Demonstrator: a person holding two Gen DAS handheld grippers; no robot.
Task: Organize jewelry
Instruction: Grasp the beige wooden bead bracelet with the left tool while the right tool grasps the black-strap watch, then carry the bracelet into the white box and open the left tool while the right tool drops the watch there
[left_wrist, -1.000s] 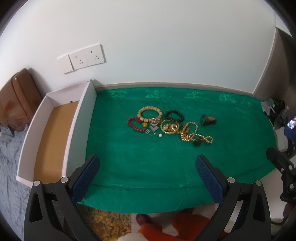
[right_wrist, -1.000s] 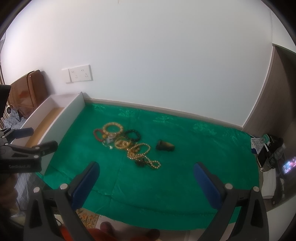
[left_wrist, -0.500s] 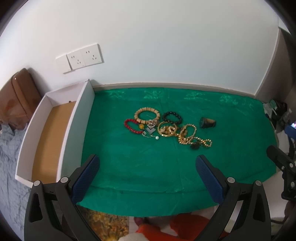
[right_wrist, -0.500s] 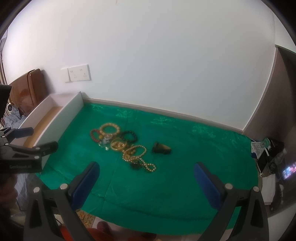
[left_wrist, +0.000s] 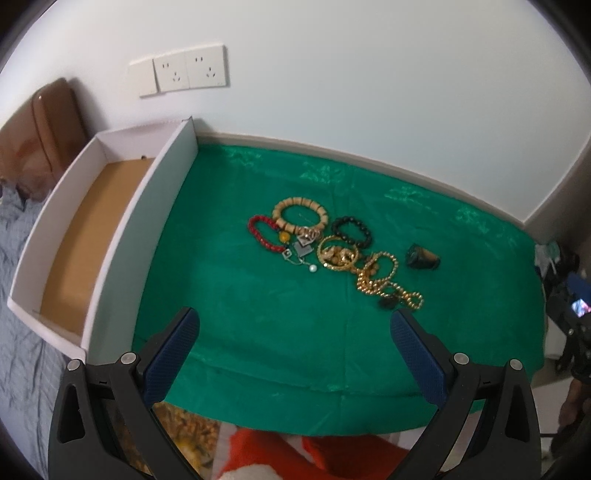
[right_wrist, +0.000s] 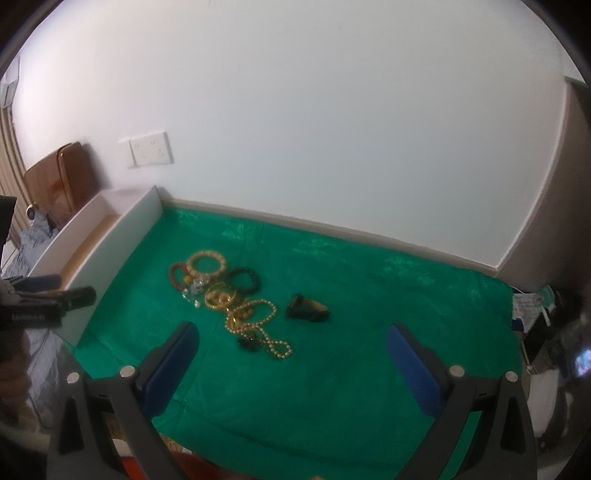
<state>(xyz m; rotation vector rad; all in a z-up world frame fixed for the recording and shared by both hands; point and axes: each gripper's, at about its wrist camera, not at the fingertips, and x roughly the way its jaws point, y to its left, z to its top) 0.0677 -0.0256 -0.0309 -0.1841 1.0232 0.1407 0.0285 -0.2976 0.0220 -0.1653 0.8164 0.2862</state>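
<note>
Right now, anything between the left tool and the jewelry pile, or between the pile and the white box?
Nothing visible. Bare green cloth lies between the open left tool and the jewelry pile. The only barrier to the white box is its own right wall; items must be lifted over it.

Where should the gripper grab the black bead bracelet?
Probably the far-right arc of the black bead bracelet, coming from above, one finger inside the ring and one outside. It lies flat on the green cloth, and that side looks clear of the gold bangles.

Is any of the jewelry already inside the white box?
No, the white box shows only its bare brown bottom; the jewelry lies on the green cloth.
</note>
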